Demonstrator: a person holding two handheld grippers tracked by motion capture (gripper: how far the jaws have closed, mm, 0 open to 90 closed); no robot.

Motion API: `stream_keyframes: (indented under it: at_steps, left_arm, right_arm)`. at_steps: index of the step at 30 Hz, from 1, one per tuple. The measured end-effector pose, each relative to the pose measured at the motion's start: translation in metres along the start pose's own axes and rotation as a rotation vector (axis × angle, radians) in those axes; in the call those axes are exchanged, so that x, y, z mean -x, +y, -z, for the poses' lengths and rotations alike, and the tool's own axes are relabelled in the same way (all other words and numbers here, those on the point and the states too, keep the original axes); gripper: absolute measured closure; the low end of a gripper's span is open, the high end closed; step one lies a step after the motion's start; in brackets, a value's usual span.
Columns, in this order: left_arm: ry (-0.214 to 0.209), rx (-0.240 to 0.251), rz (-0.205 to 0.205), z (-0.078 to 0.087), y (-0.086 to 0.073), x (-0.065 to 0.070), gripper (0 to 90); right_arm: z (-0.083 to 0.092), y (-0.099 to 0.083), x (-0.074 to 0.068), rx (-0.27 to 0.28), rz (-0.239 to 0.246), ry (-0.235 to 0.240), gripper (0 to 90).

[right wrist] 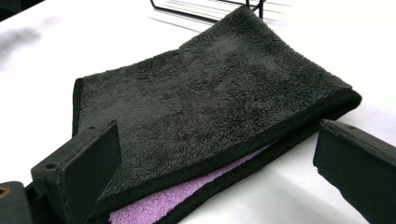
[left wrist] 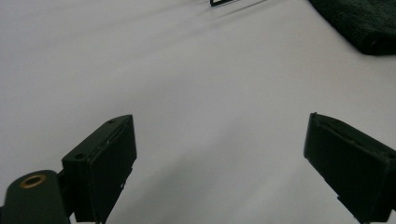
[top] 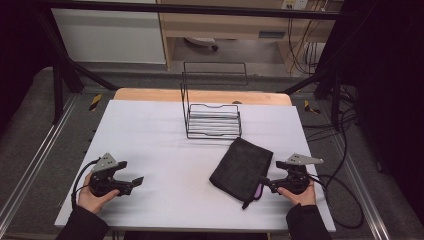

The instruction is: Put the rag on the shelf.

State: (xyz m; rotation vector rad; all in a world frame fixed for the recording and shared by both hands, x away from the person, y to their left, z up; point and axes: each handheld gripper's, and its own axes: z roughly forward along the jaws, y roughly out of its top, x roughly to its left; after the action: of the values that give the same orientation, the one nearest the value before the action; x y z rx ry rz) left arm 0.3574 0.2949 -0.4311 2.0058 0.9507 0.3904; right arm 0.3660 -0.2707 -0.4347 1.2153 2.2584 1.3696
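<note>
A folded dark grey towel (top: 242, 167) with a purple inner layer (right wrist: 154, 205) lies on the white table (top: 150, 135), right of the middle. My right gripper (top: 263, 183) is at the towel's near right edge. In the right gripper view its jaws (right wrist: 215, 140) stand wide apart on either side of the towel's folded end (right wrist: 215, 88), and the right jaw is clear of the cloth. My left gripper (top: 129, 174) rests low over bare table at the near left, open with nothing between its fingers (left wrist: 219, 135). A corner of the towel (left wrist: 364, 23) shows far off in the left gripper view.
A black wire rack (top: 212, 120) stands at the back middle of the table, just beyond the towel; its base also shows as rack wires (right wrist: 205, 9) in the right gripper view. Cables (top: 345, 200) trail off the table's right side. A black frame surrounds the table.
</note>
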Motion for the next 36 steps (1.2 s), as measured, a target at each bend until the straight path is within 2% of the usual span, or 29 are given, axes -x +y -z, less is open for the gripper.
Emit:
stream_keyframes:
  at_steps: [10,14,19,23,29,34,36]
  left_arm:
    - [0.001,-0.005,0.002,-0.002,0.003,0.005,9.3]
    - [-0.001,-0.009,-0.002,-0.004,0.004,0.007,9.3]
    - [-0.012,-0.009,-0.011,-0.006,0.007,0.014,9.3]
    - [-0.013,-0.016,-0.016,-0.006,0.007,0.017,9.3]
    - [-0.012,-0.020,-0.014,-0.006,0.007,0.018,9.9]
    - [-0.015,-0.023,-0.011,-0.006,0.006,0.019,10.7]
    - [-0.013,-0.027,-0.011,-0.006,0.006,0.019,10.8]
  right_arm:
    - [0.000,0.001,-0.002,-0.008,-0.003,-0.006,1.8]
    - [-0.002,0.004,-0.006,-0.017,0.003,-0.017,2.2]
    - [-0.005,0.006,-0.014,-0.029,0.015,-0.017,6.9]
    - [-0.008,0.007,-0.025,-0.047,0.033,-0.002,14.5]
    - [-0.010,-0.001,-0.042,-0.095,0.060,0.050,36.4]
    - [-0.016,-0.010,-0.048,-0.150,0.087,0.032,50.8]
    - [-0.019,-0.012,-0.050,-0.150,0.102,0.021,57.8]
